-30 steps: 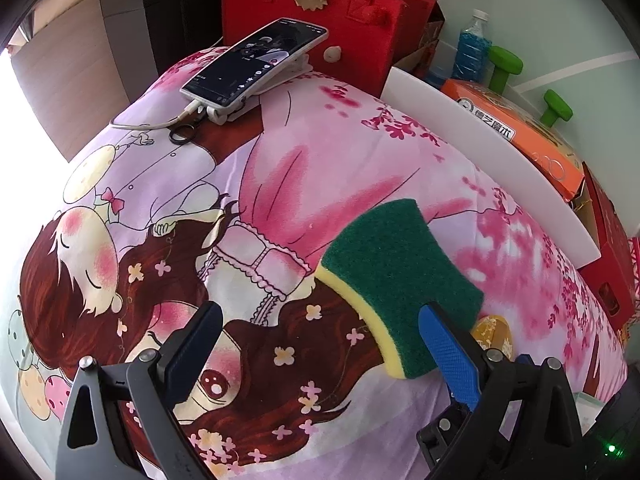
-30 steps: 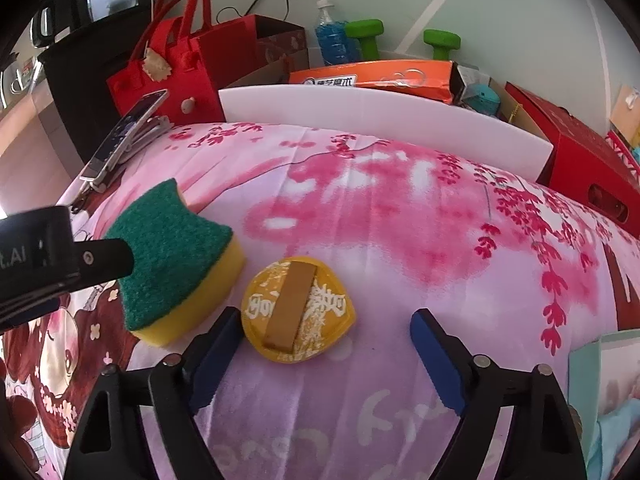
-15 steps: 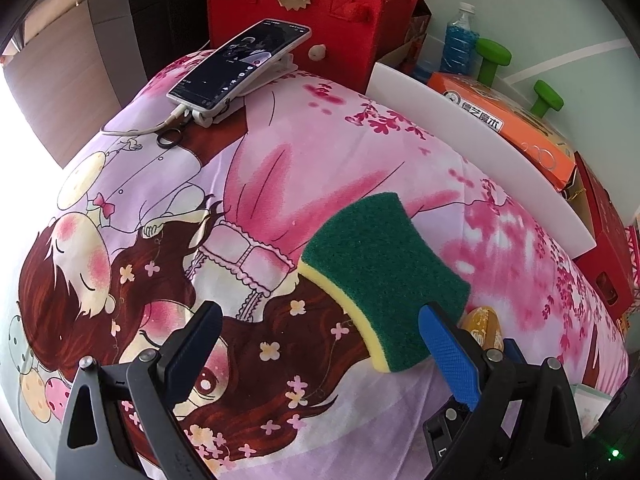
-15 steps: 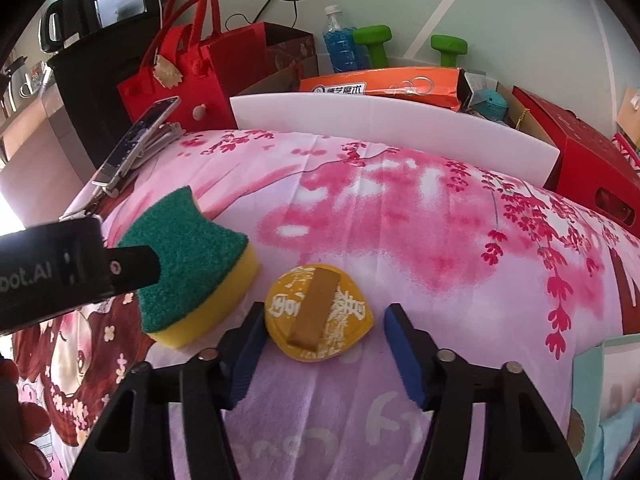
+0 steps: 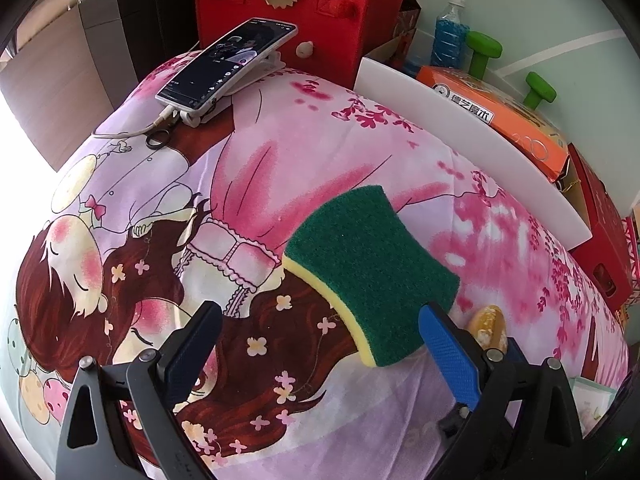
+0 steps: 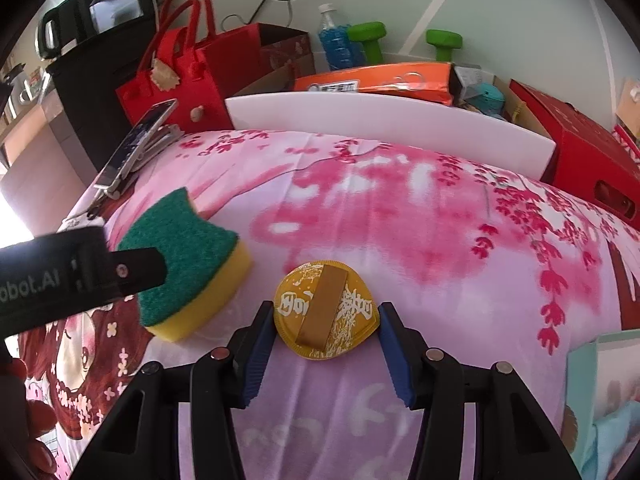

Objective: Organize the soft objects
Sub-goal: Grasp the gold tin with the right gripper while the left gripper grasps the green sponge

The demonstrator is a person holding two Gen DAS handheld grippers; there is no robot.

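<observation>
Sponge (image 6: 188,268) unmoved, beside pouch (image 6: 326,316) as right hand-held gripper (image 6: 326,322) closes.

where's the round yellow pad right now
In the right wrist view the round yellow pad lies on the pink blanket between the closing right gripper pads, just right of the green sponge.

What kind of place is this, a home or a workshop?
Most likely a room in a home, not a workshop. The work surface is covered with a cartoon-printed pink cloth, like a bedsheet. Against the wall stand a red felt bag, green dumbbells and a water bottle: ordinary household things.
</observation>
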